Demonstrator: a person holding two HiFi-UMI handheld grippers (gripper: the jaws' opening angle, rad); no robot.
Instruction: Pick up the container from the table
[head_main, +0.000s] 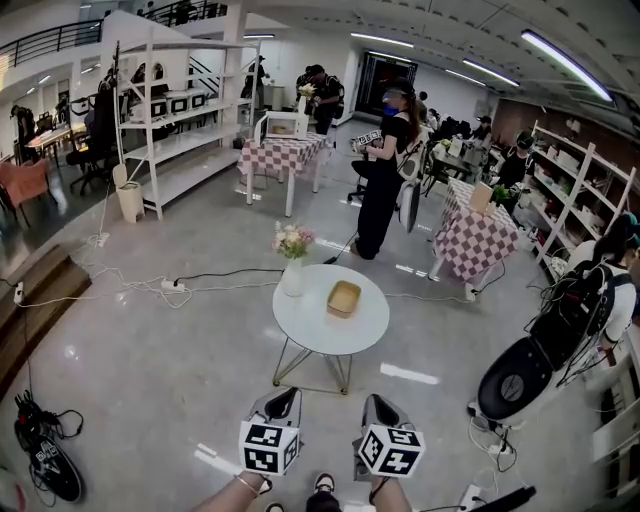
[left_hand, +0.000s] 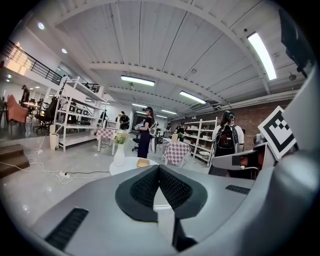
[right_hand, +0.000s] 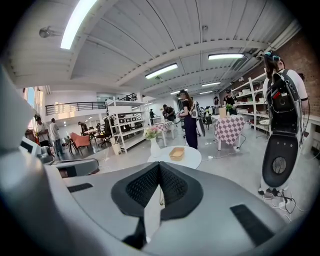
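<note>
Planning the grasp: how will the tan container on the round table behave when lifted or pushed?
The container looks tan and wood-like with firm walls: probably rigid and light. It is shallow, wide and flat on the table, so a push should slide it, not tip or roll it. It seems empty, so nothing should spill, though it is far off.

Left gripper (head_main: 283, 402) and right gripper (head_main: 381, 408) are held side by side at the lower centre of the frame, not touching. Both jaw pairs are closed with nothing between them.
</note>
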